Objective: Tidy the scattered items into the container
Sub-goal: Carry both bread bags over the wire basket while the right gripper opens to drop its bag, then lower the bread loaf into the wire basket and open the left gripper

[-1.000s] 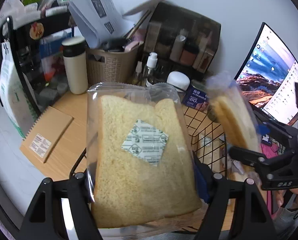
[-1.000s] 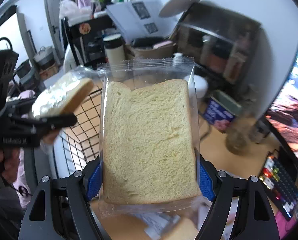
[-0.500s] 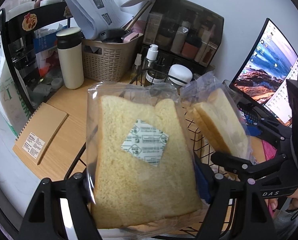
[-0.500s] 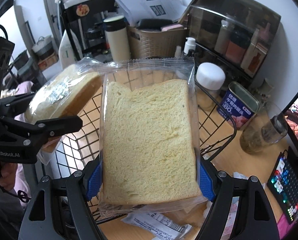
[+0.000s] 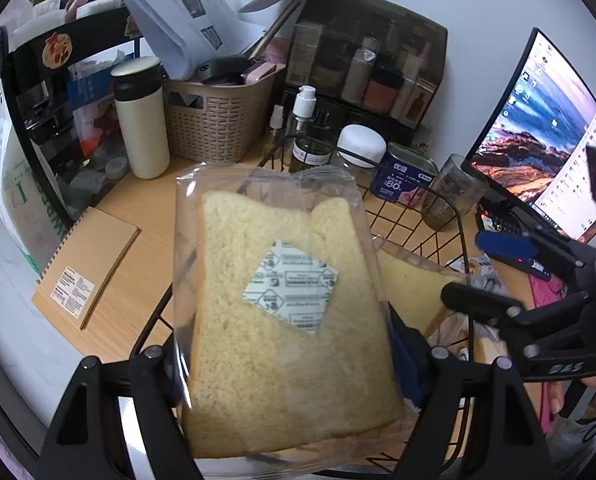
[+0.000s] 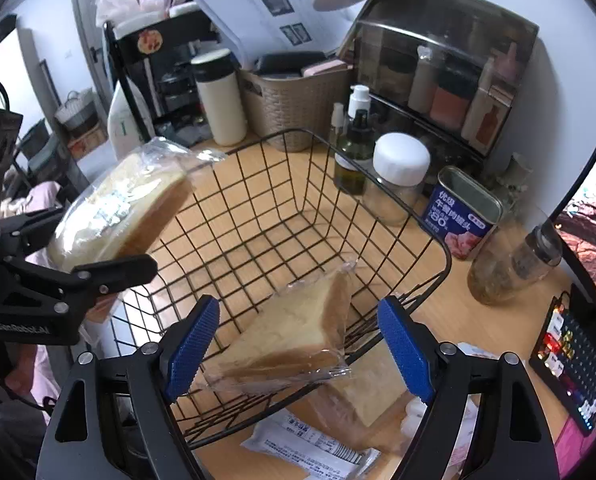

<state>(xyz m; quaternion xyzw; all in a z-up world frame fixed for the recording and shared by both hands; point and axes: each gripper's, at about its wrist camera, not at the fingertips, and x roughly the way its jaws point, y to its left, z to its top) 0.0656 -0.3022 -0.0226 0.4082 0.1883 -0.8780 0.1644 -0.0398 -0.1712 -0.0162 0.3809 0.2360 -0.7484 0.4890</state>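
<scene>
A clear-bagged slice of white bread (image 6: 294, 336) leans inside the black wire basket (image 6: 442, 256) on the wooden desk (image 5: 146, 216). Just above it, the right gripper (image 6: 298, 344) stands wide open with nothing between its blue pads (image 6: 192, 344). The left gripper (image 5: 294, 364) is clamped on a second bagged bread slice (image 5: 282, 312), held over the basket's left rim.
</scene>
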